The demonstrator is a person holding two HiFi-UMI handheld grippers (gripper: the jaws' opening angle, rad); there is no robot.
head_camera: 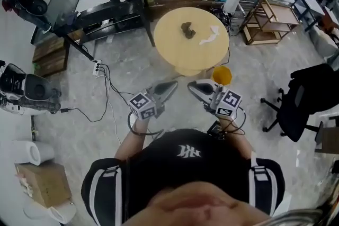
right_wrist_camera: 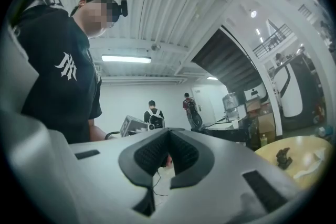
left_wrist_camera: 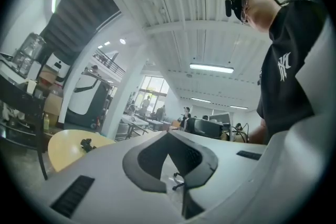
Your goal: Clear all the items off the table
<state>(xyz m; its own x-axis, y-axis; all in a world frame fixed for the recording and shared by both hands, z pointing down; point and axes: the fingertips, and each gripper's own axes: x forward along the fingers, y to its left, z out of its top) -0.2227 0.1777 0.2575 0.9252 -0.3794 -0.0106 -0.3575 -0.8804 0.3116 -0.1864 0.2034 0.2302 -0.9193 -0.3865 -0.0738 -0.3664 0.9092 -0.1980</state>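
Observation:
A round yellow table [head_camera: 175, 45] stands ahead of me on the grey floor. On it lie a small dark object [head_camera: 187, 30] and a crumpled white paper [head_camera: 211, 36]. My left gripper [head_camera: 172, 85] and right gripper [head_camera: 191, 86] are held level short of the table, tips pointing toward each other, both shut and empty. In the left gripper view the table [left_wrist_camera: 65, 152] and dark object [left_wrist_camera: 86, 143] show far left beyond the shut left gripper [left_wrist_camera: 169, 134]. The right gripper view has the dark object [right_wrist_camera: 283, 157] and paper [right_wrist_camera: 311, 164] far right of the shut right gripper [right_wrist_camera: 169, 131].
A yellow bin [head_camera: 222, 75] sits at the table's near side. A black office chair [head_camera: 299, 100] is to the right, a wooden rack [head_camera: 270, 18] at back right, a black desk [head_camera: 100, 13] at back left. Cables and a power strip [head_camera: 97, 67] cross the floor.

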